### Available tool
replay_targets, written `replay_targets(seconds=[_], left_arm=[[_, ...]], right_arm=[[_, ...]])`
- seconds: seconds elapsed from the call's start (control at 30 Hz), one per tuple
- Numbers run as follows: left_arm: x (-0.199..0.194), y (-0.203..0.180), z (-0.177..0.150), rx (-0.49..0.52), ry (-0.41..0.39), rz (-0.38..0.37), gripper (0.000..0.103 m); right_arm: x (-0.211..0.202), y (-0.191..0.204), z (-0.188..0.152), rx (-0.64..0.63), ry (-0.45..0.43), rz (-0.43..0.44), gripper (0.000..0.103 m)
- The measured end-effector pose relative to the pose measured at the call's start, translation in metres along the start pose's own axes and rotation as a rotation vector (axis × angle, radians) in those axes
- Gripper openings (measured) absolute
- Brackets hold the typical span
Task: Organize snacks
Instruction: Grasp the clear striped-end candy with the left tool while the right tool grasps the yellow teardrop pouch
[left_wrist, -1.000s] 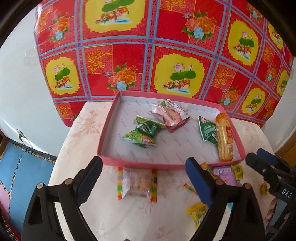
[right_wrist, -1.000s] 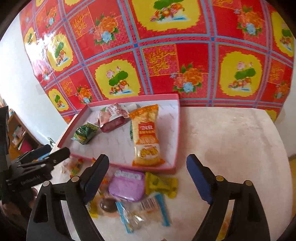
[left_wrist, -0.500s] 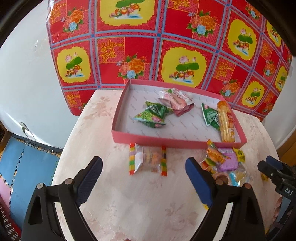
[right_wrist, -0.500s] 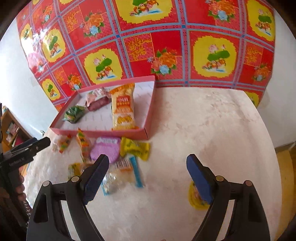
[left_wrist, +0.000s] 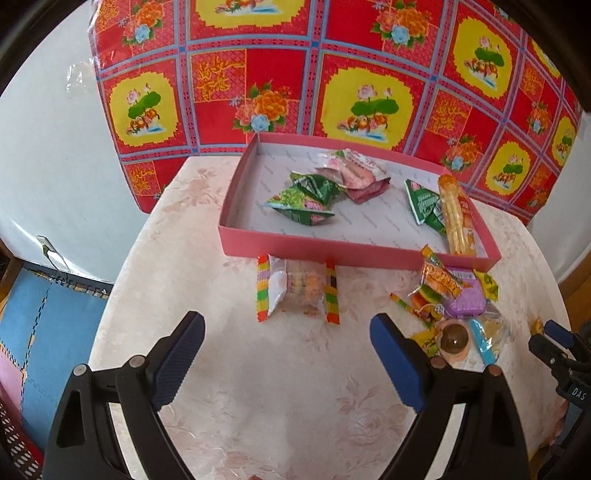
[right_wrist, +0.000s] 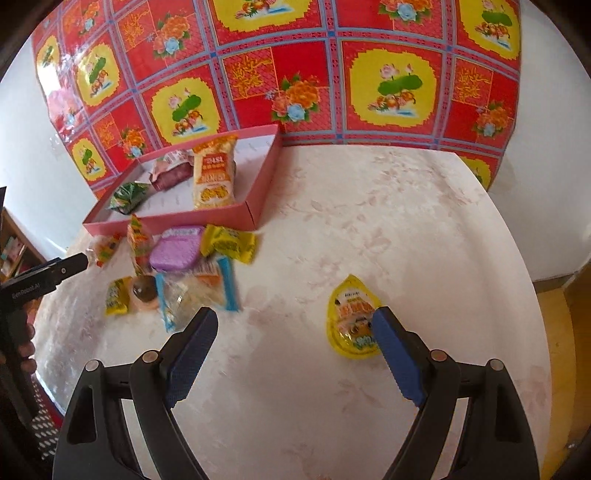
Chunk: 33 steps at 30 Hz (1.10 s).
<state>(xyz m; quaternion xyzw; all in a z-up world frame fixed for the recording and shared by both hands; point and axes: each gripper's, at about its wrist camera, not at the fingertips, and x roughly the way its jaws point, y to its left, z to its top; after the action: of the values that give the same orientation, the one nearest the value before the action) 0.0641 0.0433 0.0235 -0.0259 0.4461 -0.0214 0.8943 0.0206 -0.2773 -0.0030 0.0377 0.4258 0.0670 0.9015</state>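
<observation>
Yellow pouch (right_wrist: 352, 321) lies just beside the released right claw (right_wrist: 295, 325); ahead of the released left claw (left_wrist: 286, 330) lies a clear packet (left_wrist: 297, 290).

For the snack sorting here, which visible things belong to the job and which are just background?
Job:
pink tray
rainbow-edged packet
snack pile
yellow pouch
left gripper, open
right gripper, open

Background:
table
red floral cloth
blue floor mat
</observation>
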Motion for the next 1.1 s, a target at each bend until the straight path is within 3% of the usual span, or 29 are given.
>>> replay_targets(seconds=[0.37, 0.67, 0.87, 1.1], left_arm=[[0.014, -0.007, 0.003, 0.026, 0.008, 0.007, 0.094], [0.033, -0.007, 0.010, 0.034, 0.016, 0.029, 0.094], [0.040, -0.007, 0.009, 0.047, 0.027, 0.052, 0.094], [0.041, -0.007, 0.010, 0.046, 0.039, 0.054, 0.093]], right_arm=[[0.002, -0.017, -0.005, 0.041, -0.006, -0.047, 0.087], [0.008, -0.020, -0.006, 0.061, 0.005, -0.087, 0.075], [0.011, -0.013, -0.010, 0.030, -0.006, -0.135, 0.076], [0.014, -0.010, -0.013, 0.005, -0.022, -0.132, 0.085]])
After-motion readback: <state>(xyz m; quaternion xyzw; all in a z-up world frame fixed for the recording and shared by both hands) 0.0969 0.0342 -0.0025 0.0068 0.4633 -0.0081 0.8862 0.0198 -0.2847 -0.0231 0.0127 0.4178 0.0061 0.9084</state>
